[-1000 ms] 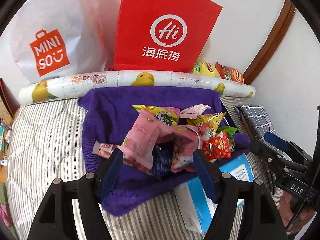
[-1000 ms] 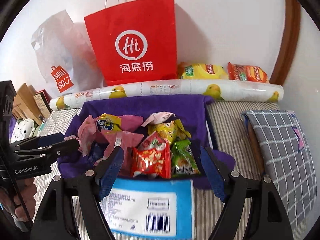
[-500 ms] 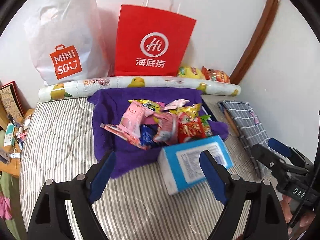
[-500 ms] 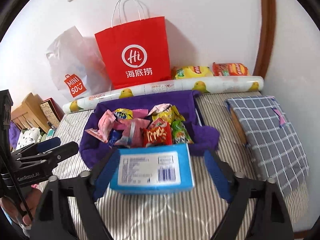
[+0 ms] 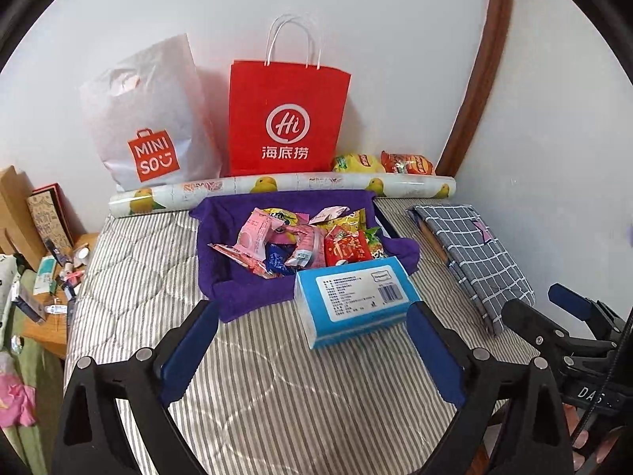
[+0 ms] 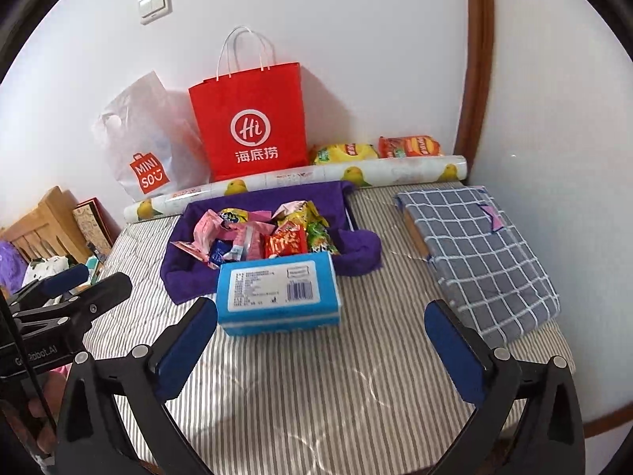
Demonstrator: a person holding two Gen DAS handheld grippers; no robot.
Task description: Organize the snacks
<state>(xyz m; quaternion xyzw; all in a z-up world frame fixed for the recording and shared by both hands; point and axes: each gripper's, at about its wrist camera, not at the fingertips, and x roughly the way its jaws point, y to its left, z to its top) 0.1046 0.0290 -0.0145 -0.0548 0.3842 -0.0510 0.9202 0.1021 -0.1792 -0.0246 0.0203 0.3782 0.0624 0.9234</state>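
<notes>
Left gripper (image 5: 312, 340) and right gripper (image 6: 320, 340) jaws opening, both empty; snacks (image 5: 304, 241) heaped on purple towel (image 5: 237, 293) to keep them together.

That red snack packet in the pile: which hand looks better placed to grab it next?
Probably the right gripper: in its view the red snack packet lies almost straight ahead. From the left gripper it sits off toward the right. Both jaws are opening, nothing between them.

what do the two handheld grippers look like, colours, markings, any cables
Both are black plastic two-finger clamps with blue pads on the fingers' inner faces and silver pivot bolts. The left gripper bears white lettering on its body reading roughly "GenRobot.AI", seen from the right wrist view. The right gripper shows "DAS" in white on its body, with a thin black cable running past it. Bare fingers wrap each handle; no sleeve shows.
</notes>
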